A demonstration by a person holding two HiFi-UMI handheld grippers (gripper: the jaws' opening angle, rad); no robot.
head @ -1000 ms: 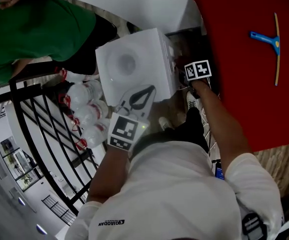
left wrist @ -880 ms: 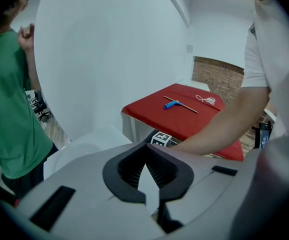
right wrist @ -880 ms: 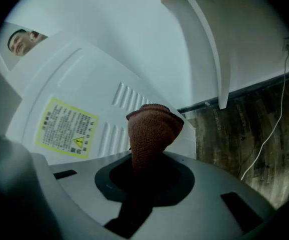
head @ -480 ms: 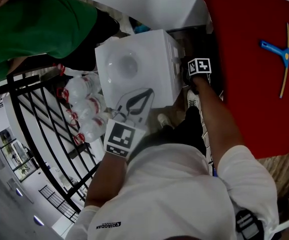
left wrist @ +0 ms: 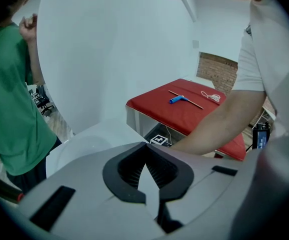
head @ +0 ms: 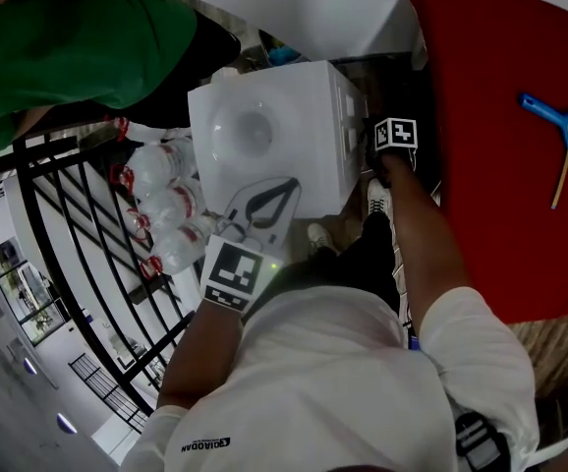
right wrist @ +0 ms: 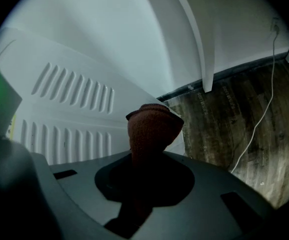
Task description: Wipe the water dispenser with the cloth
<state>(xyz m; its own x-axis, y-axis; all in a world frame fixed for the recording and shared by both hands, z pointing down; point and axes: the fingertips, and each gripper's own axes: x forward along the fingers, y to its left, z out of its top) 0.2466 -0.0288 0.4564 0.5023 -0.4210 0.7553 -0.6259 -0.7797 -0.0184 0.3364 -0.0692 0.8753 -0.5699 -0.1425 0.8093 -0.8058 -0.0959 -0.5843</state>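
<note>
— What has changed for us in the last second?

— Very little. Our left gripper (left wrist: 147, 151) stays over the near edge of the water dispenser (head: 264, 131), jaws closed tip to tip with nothing between them. Our right gripper (right wrist: 149, 166) has edged only slightly along the dispenser's vented side, and it is still clamped on the brown cloth (right wrist: 152, 129).

— What does that mean for the wiping?

— We judge we are mid-wipe on that side panel, moving in short, slow strokes. Most of the panel probably still needs passes.

— Which way does the cloth point?

— It is bunched into a stub whose long axis runs along the jaws. Its rounded end faces forward, at the lower corner of the slotted panel. We cannot tell whether it touches the panel or sits just beside it.

— And the dispenser itself?

— It stands upright, long axis vertical, and we look down on the round recess in its top. Beyond it, well apart, the red table (head: 490, 165) carries a blue wiper (head: 541, 108).
</note>
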